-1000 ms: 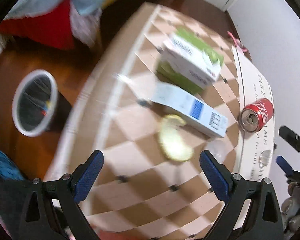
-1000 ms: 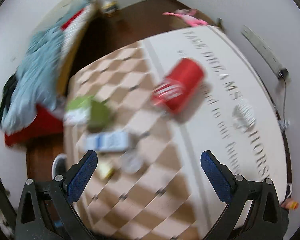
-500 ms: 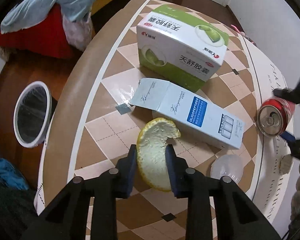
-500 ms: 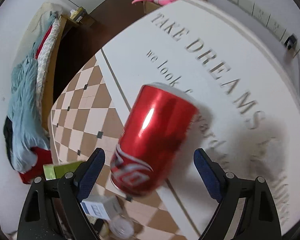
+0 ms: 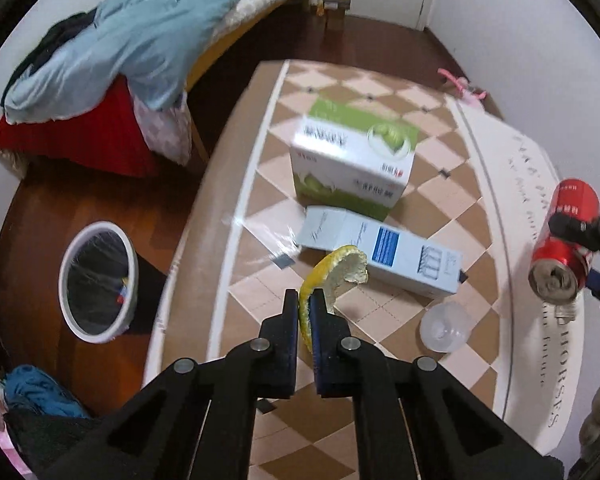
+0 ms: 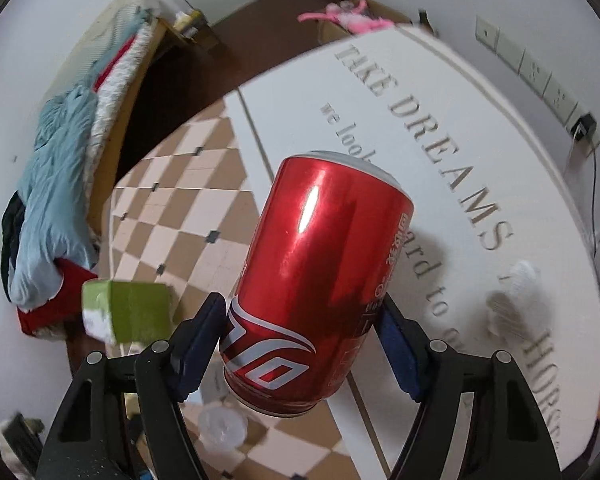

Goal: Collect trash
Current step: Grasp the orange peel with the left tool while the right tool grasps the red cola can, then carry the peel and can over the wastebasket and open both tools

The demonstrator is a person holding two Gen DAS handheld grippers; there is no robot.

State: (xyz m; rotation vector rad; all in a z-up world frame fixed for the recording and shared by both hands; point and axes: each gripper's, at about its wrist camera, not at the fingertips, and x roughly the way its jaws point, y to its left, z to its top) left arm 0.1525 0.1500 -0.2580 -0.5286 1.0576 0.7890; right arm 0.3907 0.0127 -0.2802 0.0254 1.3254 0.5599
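My left gripper [image 5: 305, 300] is shut on a yellow citrus peel [image 5: 336, 276] and holds it above the checkered table [image 5: 260, 184]. My right gripper [image 6: 302, 316] is shut on a red soda can [image 6: 320, 280], lifted off the table; the can and gripper also show in the left wrist view [image 5: 564, 240]. A green and white box [image 5: 356, 160], a long white and blue box [image 5: 384, 252] and a clear plastic lid [image 5: 444, 328] lie on the table. A white-rimmed trash bin [image 5: 98, 282] stands on the floor left of the table.
A bed with blue and red bedding [image 5: 120, 52] lies beyond the bin. The table's white part carries printed words [image 6: 440, 152]. A wall with sockets [image 6: 540, 80] runs along the table's right side. Clothes [image 5: 32, 392] lie on the floor at lower left.
My left gripper closed on the peel and lifted it off the table. My right gripper closed on the can and raised it.
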